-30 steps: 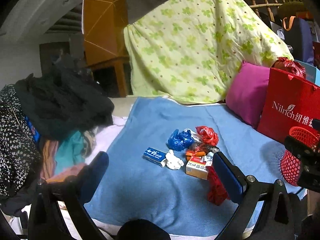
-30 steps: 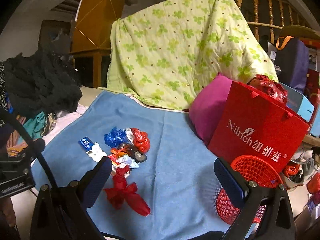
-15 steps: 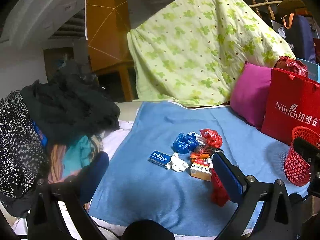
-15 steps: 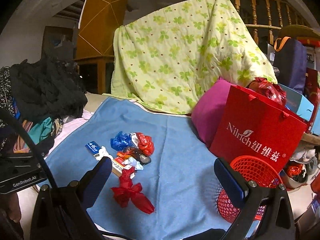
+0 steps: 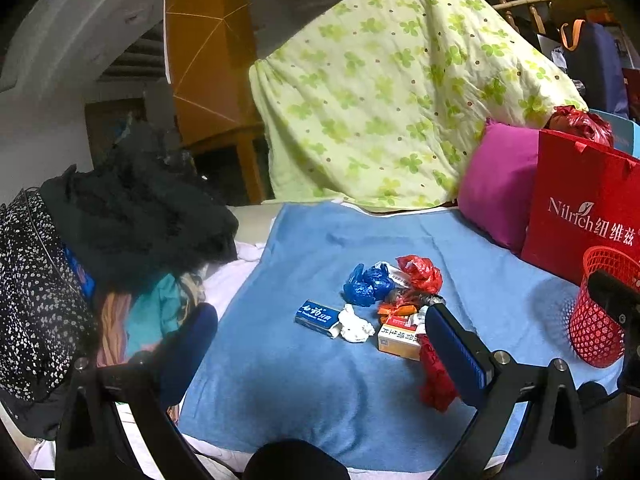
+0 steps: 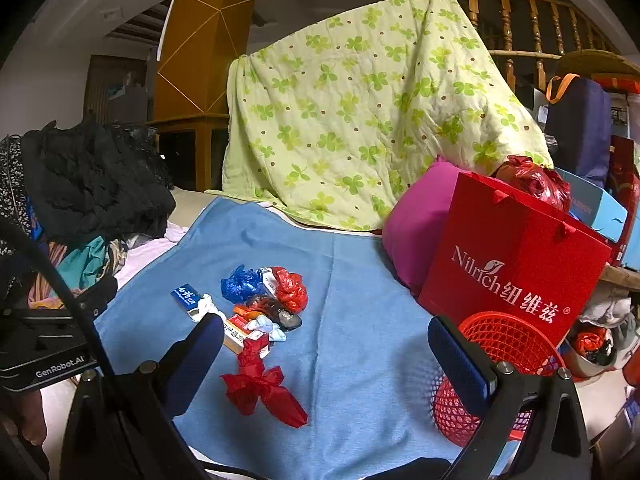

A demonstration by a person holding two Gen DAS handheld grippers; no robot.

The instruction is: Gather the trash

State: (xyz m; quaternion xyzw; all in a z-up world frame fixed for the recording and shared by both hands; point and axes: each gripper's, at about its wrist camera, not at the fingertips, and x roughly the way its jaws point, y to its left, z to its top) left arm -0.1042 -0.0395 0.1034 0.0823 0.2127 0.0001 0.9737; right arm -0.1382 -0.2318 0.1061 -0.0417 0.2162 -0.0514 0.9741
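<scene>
Left wrist view: the left gripper (image 5: 320,344) fills the bottom of the frame, its two blue-padded fingers spread wide with nothing between them. Beyond it, in the centre of the frame, a blue towel (image 5: 320,380) covers the bed, and the trash sits in a small heap on it: a blue toothpaste box (image 5: 316,317) at the left of the heap, a crumpled white tissue (image 5: 354,325) touching its right end, a blue plastic bag (image 5: 366,283) behind them, a red plastic bag (image 5: 420,271) just right of that, and an orange-and-white carton (image 5: 398,338) at the front. A red ribbon bow (image 5: 434,376) lies lower right of the carton, partly hidden by the right-hand finger. At the right edge stands a red mesh basket (image 5: 596,328), with a red paper bag (image 5: 580,208) behind it and a magenta pillow (image 5: 500,184) beside the bag. A green clover quilt (image 5: 392,92) hangs across the upper centre. Dark clothes (image 5: 132,216) pile up at the left.

Right wrist view: the right gripper (image 6: 326,354) is likewise released, fingers wide apart and empty. The trash heap sits left of centre on the towel, the ribbon bow nearest, low between the fingers. The mesh basket is at lower right, behind the right-hand finger and in front of the paper bag. The left gripper's body shows at the left edge.
</scene>
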